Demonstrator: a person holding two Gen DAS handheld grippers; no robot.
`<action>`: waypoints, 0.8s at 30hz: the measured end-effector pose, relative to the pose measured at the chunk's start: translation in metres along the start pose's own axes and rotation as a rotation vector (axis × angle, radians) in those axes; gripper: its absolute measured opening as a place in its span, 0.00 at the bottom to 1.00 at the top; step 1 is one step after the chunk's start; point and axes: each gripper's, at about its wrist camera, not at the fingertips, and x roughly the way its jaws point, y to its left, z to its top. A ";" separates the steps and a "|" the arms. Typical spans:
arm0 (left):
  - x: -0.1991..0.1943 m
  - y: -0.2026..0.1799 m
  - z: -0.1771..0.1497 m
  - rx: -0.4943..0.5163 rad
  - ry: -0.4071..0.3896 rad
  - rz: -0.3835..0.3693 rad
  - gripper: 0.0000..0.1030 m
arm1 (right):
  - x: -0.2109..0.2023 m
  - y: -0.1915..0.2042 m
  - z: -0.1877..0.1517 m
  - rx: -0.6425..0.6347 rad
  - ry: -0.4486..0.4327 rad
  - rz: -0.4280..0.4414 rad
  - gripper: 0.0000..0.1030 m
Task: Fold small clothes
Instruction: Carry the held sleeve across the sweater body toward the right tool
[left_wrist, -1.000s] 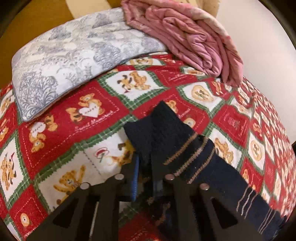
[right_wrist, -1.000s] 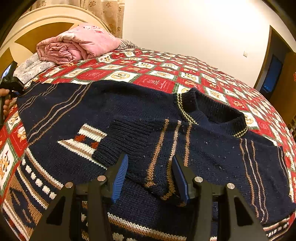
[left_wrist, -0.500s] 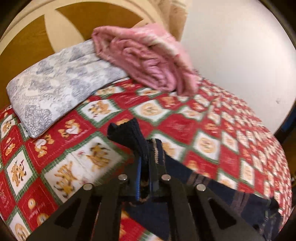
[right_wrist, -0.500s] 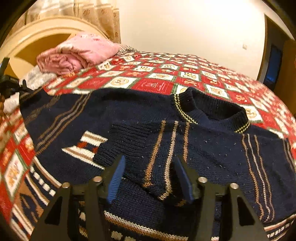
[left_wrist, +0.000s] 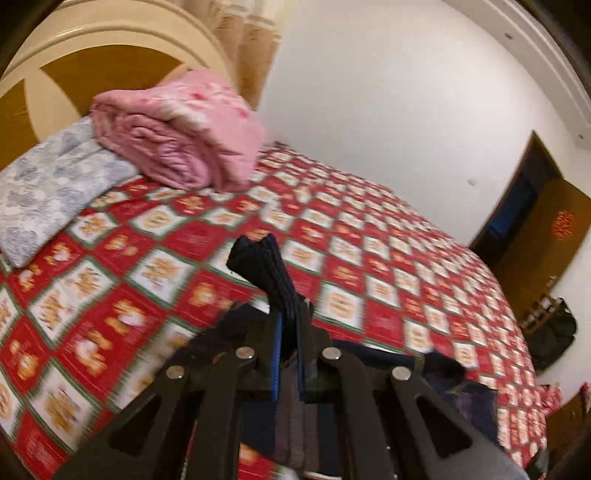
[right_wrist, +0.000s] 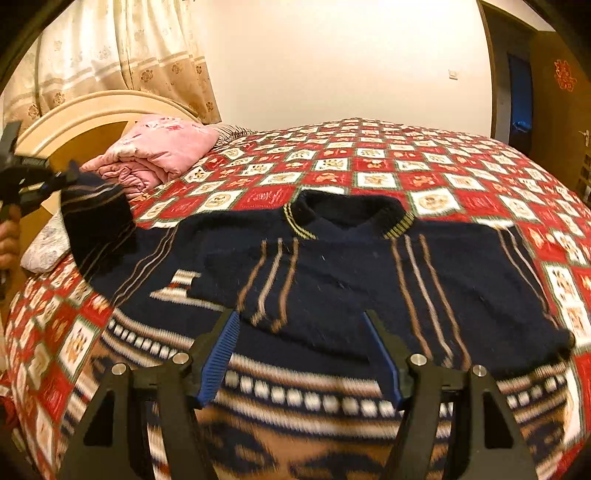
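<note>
A navy knitted sweater (right_wrist: 332, 273) with tan stripes and a patterned hem lies flat on the bed, collar at the far side. One sleeve is folded across its chest. My left gripper (left_wrist: 290, 332) is shut on the cuff of the other sleeve (left_wrist: 266, 266) and holds it lifted above the bed; it shows at the far left of the right wrist view (right_wrist: 55, 181) with the sleeve (right_wrist: 96, 221) hanging from it. My right gripper (right_wrist: 301, 332) is open and empty, above the sweater's lower front.
The bed has a red and white bear-patterned quilt (right_wrist: 406, 162). A folded pink blanket (left_wrist: 177, 129) and a grey floral pillow (left_wrist: 48, 192) lie by the headboard (right_wrist: 85, 114). A doorway (right_wrist: 521, 96) is at the right.
My left gripper has raised the sleeve cuff off the bed and swung toward the sweater's middle. My right gripper has drawn back and up and opened wider.
</note>
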 end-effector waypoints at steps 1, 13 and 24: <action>0.000 -0.010 -0.004 0.000 0.007 -0.019 0.06 | -0.006 -0.002 -0.006 0.001 0.007 0.004 0.67; 0.037 -0.142 -0.083 0.023 0.154 -0.225 0.06 | -0.033 -0.036 -0.050 0.017 0.074 0.051 0.68; 0.072 -0.217 -0.162 0.180 0.298 -0.266 0.15 | -0.031 -0.087 -0.059 0.208 0.101 0.056 0.68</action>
